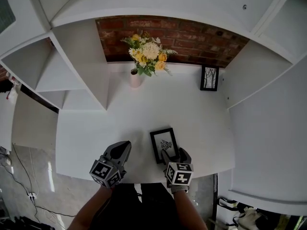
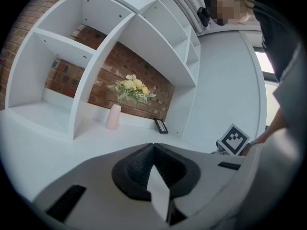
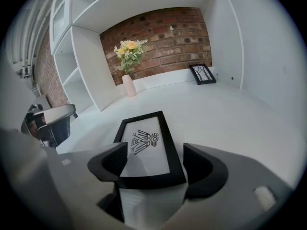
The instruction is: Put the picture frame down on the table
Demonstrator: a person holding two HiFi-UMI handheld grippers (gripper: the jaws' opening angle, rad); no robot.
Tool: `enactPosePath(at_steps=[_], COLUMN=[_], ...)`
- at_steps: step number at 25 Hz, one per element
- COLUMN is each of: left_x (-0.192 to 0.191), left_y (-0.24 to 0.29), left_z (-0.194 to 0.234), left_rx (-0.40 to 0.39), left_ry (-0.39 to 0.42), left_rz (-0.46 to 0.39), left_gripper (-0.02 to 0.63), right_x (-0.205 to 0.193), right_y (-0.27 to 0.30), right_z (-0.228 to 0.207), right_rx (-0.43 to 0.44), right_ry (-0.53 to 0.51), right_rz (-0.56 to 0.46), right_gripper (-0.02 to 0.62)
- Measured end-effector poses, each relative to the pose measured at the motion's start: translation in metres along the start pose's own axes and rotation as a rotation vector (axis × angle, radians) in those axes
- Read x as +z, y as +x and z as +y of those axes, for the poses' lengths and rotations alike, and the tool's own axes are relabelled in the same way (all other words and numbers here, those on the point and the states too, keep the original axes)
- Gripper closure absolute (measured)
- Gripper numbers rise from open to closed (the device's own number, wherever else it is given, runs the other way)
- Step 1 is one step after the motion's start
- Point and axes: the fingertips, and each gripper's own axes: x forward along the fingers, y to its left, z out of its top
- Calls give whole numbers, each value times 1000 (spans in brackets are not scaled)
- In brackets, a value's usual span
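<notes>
The picture frame is black with a bird drawing, and it lies flat on the white table near the front edge. In the right gripper view the picture frame runs away from me, its near end sitting between the two jaws and touching both. My right gripper is shut on that near end. My left gripper hovers left of the frame, jaws shut together with nothing in them.
A second small black frame leans on the brick wall at the back right. A pink vase of flowers stands at the back centre. White shelf walls close in on the left and right.
</notes>
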Motion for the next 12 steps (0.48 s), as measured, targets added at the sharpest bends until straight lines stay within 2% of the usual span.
enactPosePath(at_steps=[12], left_x=[3], left_y=[2], left_z=[0], left_rx=[-26], left_ry=[5], left_rz=[5], left_gripper=[611], right_x=[14], right_y=[-9], right_z=[4], right_rx=[4], right_ry=[-16], right_rz=[-75], right_gripper=[241])
